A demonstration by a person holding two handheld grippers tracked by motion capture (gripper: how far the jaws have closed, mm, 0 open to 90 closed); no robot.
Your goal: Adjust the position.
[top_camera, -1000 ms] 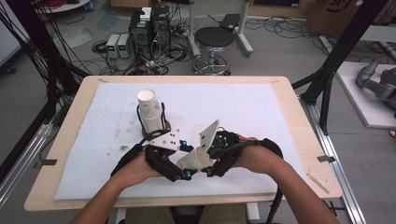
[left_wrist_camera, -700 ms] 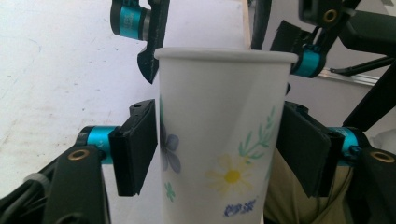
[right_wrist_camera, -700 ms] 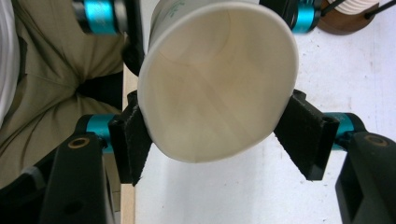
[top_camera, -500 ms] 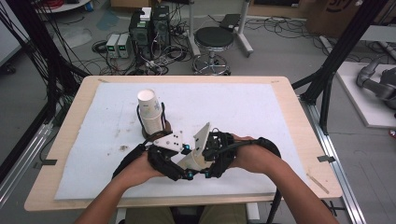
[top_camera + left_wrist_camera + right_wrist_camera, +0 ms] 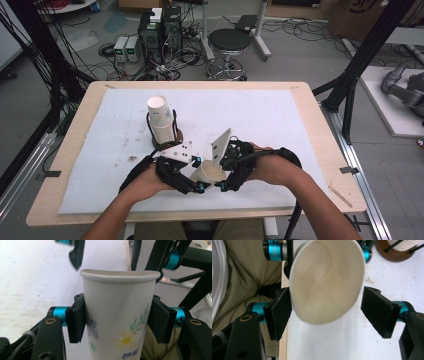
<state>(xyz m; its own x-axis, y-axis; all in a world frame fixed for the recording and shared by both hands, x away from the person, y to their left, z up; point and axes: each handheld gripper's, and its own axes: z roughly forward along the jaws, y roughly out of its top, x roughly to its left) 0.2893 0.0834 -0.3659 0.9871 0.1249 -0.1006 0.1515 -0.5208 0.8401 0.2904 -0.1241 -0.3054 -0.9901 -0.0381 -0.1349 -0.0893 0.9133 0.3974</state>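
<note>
Left claw (image 5: 117, 325) closed onto paper cup (image 5: 117, 315); right claw (image 5: 325, 312) apparently opened off it.

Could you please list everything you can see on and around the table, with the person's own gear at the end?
paper cup: one, white with a flower print, between the two grippers at the near edge.
cup stack: one, white, upright in a holder left of centre.
holder: one, brown base with black wire uprights, around the stack.
white mat: one, covers most of the table.
table: one, light wood.
stool: one, black seat, on the floor beyond the table.
left gripper: black, jaws pressing the cup's sides.
right gripper: black, jaws just opened, at least the right pad clear of the rim.
</note>
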